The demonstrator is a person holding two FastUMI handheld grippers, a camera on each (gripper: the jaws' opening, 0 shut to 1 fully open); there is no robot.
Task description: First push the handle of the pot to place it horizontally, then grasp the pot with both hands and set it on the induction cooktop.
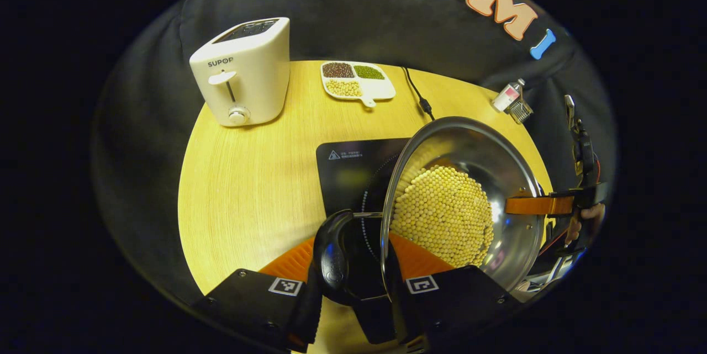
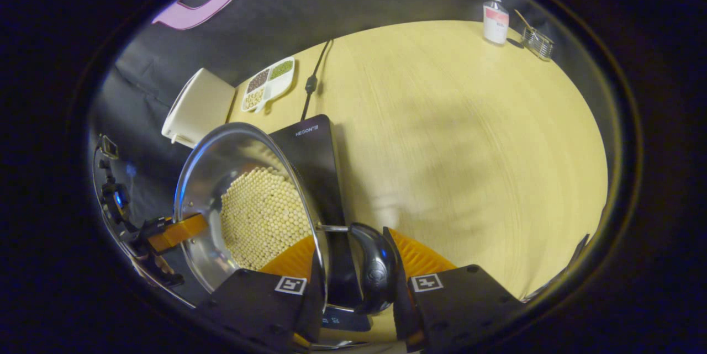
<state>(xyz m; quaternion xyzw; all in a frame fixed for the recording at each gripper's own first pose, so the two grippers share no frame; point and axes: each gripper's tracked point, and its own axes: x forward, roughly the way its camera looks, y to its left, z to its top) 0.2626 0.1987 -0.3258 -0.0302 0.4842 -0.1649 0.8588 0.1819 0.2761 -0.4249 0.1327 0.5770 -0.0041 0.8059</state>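
Step in hand: both-handed carry; the pot (image 1: pixel 464 194) is being held above the induction cooktop (image 1: pixel 353 169), not yet set down, by my judgement.
Left gripper (image 1: pixel 353 265): jaws are closing on the pot's black side handle (image 1: pixel 333 254), one finger each side, both seeming to press on it.
Right gripper (image 2: pixel 353 271): jaws are gripping the opposite black handle (image 2: pixel 377 268) in the same way; in the left gripper view it is showing at the pot's far rim.
Pot: steel, filled with pale beans (image 1: pixel 444 216), sitting between the two grippers, partly over the cooktop's dark glass.
Worktop (image 1: pixel 248 188): also carrying a white toaster (image 1: pixel 243 72), a divided dish of pulses (image 1: pixel 356 80), a small bottle (image 2: pixel 495 20) at the far edge.
Next move: is calling for a level, matched lowering of both hands, centring the base on the cooktop ring before releasing.
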